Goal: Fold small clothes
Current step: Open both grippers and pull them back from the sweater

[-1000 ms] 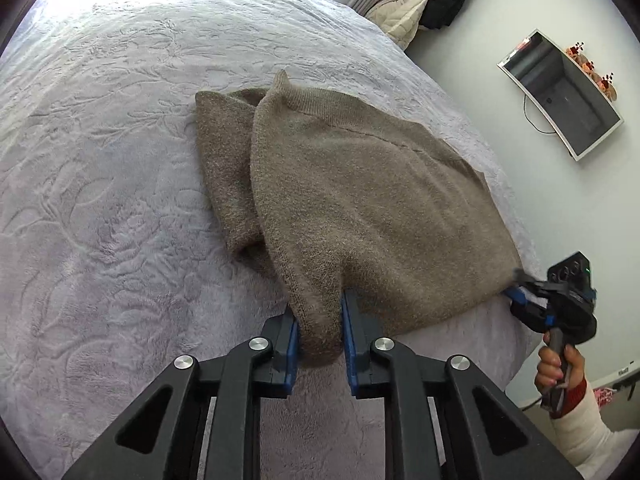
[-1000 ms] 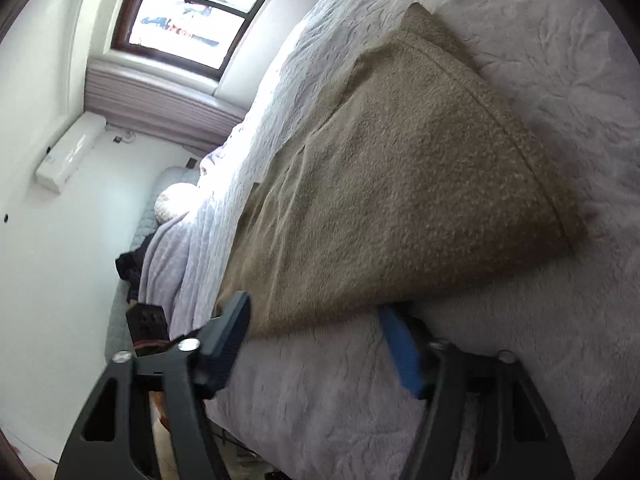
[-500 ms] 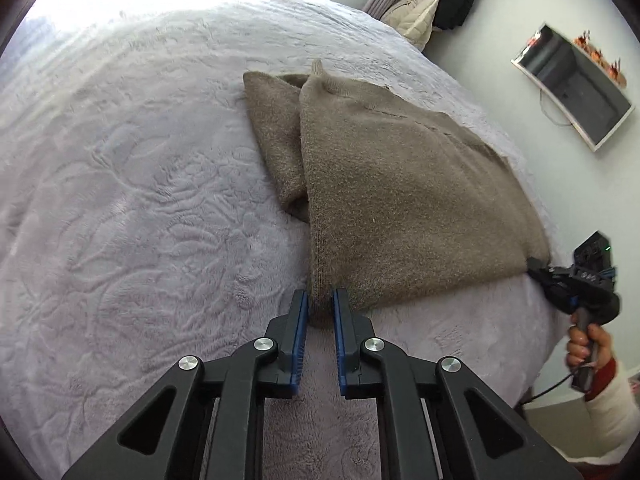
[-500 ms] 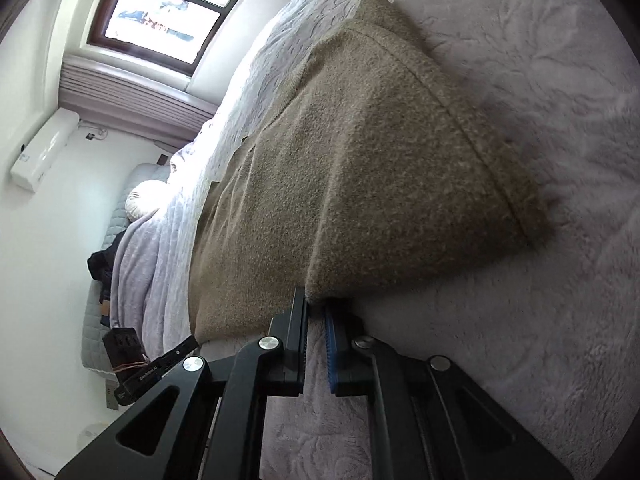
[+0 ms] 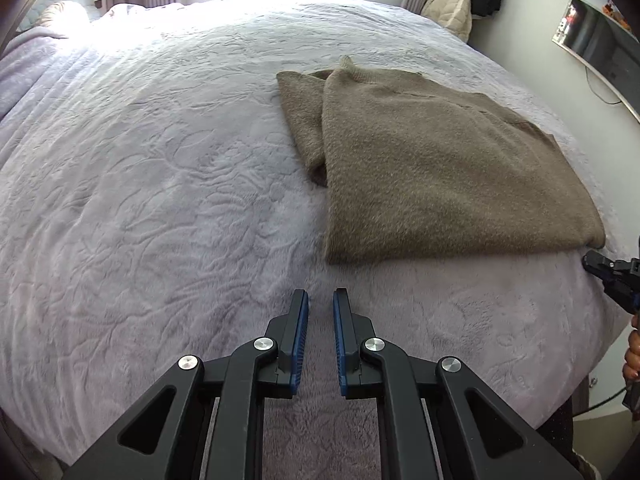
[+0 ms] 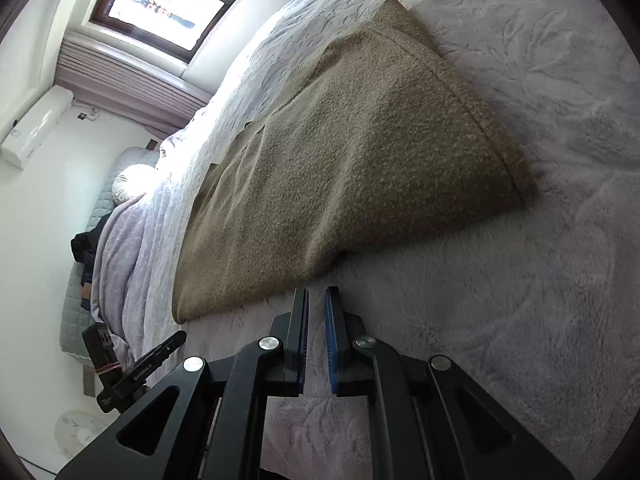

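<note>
A brown knit sweater [image 5: 440, 168] lies folded flat on the pale lilac bedspread [image 5: 160, 200], with a narrower folded part showing along its left side. My left gripper [image 5: 320, 296] hovers shut over bare bedspread, a short way in front of the sweater's near left corner, with nothing between its pads. My right gripper [image 6: 316, 292] is also shut and holds nothing. Its tips sit just short of the sweater [image 6: 360, 152] at its near edge. In the left wrist view the right gripper [image 5: 596, 266] sits by the sweater's near right corner, held by a hand [image 5: 632, 352]. The right wrist view shows the left gripper [image 6: 176, 338] at the lower left.
The bed's edge drops off at the right, close to the sweater. A screen [image 5: 600, 44] hangs on the right wall and jackets [image 5: 452, 4] hang in the far corner. A window [image 6: 168, 4], an air conditioner [image 6: 36, 128] and a pillow [image 6: 128, 184] lie beyond the bed.
The left gripper let go of the sweater's near corner and drew back, and the sweater now lies flat. The right gripper went from wide open to shut and backed off the edge.
</note>
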